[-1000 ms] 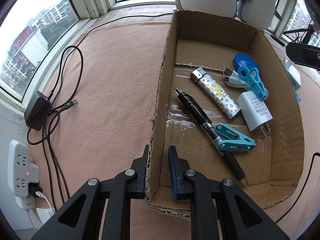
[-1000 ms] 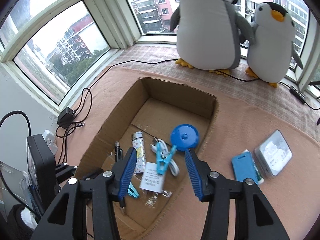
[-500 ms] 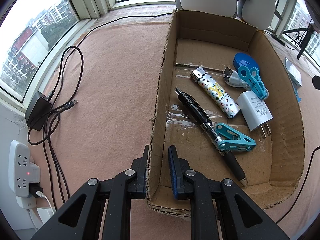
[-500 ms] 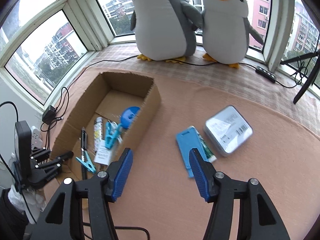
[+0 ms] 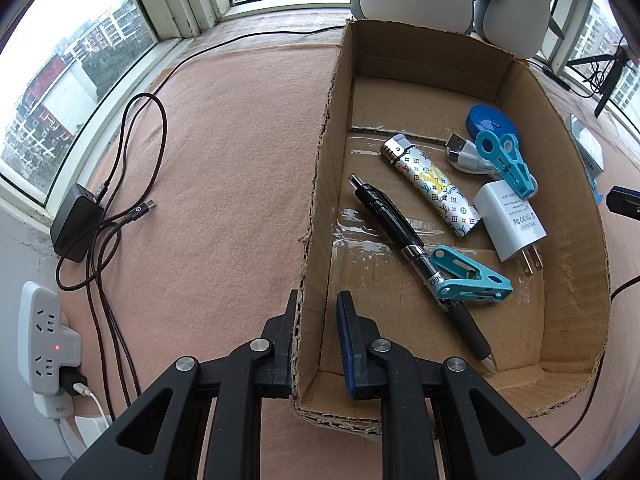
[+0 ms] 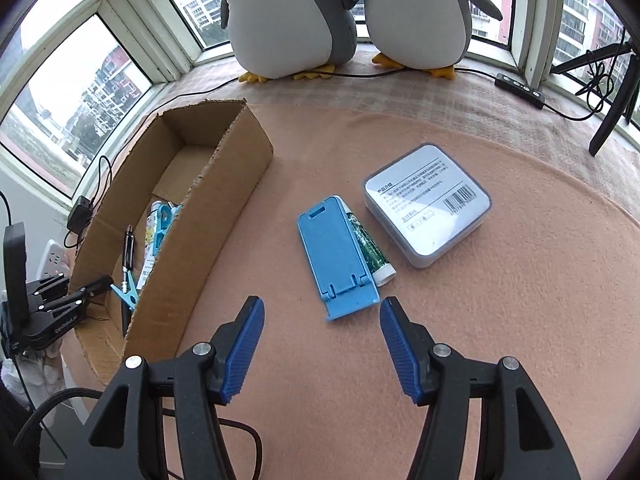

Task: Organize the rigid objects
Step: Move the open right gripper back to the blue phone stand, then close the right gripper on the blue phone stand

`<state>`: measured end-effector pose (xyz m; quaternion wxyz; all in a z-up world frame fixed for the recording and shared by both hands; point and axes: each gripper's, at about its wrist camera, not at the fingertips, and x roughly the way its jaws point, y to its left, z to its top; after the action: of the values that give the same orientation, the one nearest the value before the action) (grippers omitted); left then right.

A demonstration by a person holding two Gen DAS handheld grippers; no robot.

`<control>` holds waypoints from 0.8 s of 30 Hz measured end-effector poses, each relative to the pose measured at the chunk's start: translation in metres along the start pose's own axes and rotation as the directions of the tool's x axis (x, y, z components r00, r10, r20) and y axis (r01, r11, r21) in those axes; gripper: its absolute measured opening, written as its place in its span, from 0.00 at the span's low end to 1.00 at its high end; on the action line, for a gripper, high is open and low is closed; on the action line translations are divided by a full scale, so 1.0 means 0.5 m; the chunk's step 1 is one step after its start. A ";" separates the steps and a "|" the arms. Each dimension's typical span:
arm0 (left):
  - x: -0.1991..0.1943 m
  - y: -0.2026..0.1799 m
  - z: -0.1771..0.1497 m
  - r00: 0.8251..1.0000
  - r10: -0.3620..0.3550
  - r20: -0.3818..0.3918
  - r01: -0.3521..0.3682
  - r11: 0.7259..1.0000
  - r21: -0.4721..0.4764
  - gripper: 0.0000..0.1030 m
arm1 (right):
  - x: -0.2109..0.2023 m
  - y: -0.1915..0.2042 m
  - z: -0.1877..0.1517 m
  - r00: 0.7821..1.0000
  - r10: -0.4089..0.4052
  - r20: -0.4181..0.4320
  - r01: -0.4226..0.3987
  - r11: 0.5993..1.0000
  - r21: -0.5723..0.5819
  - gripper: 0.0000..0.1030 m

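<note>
Blue phone stand point(image 6: 338, 258) now sits just ahead of my right tongs point(image 6: 320, 350), which just opened wide and empty, while my left tongs point(image 5: 314, 344) pinch the cardboard box point(image 5: 316, 216) wall.

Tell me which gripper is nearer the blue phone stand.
Right. The right gripper hovers open just short of the phone stand on the cloth. The left gripper is away at the box, shut on its wall.
</note>
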<state>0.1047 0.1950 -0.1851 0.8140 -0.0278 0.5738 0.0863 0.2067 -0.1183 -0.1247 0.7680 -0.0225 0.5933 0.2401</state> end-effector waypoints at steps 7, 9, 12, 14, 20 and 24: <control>0.001 0.002 0.000 1.000 0.000 0.000 0.000 1.000 -0.001 0.16 | 0.038 -0.005 0.016 0.999 -0.005 -0.040 0.005 1.000 0.017 0.55; 0.001 0.002 0.000 1.000 -0.001 -0.001 0.001 1.000 -0.001 0.16 | 0.047 -0.010 0.020 0.999 0.002 -0.049 0.000 1.000 0.030 0.55; 0.001 0.000 0.000 1.000 0.000 -0.001 0.000 1.000 0.000 0.16 | 0.057 -0.015 0.022 0.998 0.018 -0.057 -0.015 0.999 0.047 0.55; 0.001 0.002 0.000 1.000 0.000 0.000 0.000 1.000 0.000 0.16 | 0.064 -0.013 0.024 0.997 0.026 -0.066 -0.023 0.999 0.043 0.55; 0.002 0.001 0.000 1.000 0.000 0.000 0.000 1.000 0.000 0.16 | 0.076 0.013 0.039 0.997 0.026 -0.078 -0.026 1.000 0.002 0.55; 0.002 0.002 0.000 1.000 -0.001 0.000 0.001 1.000 0.000 0.16 | 0.089 0.024 0.056 0.997 -0.001 -0.077 -0.001 1.000 -0.022 0.55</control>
<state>0.1048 0.1963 -0.1861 0.8139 -0.0281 0.5739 0.0862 0.2351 -0.0839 -0.1544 0.7442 -0.0403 0.6198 0.2456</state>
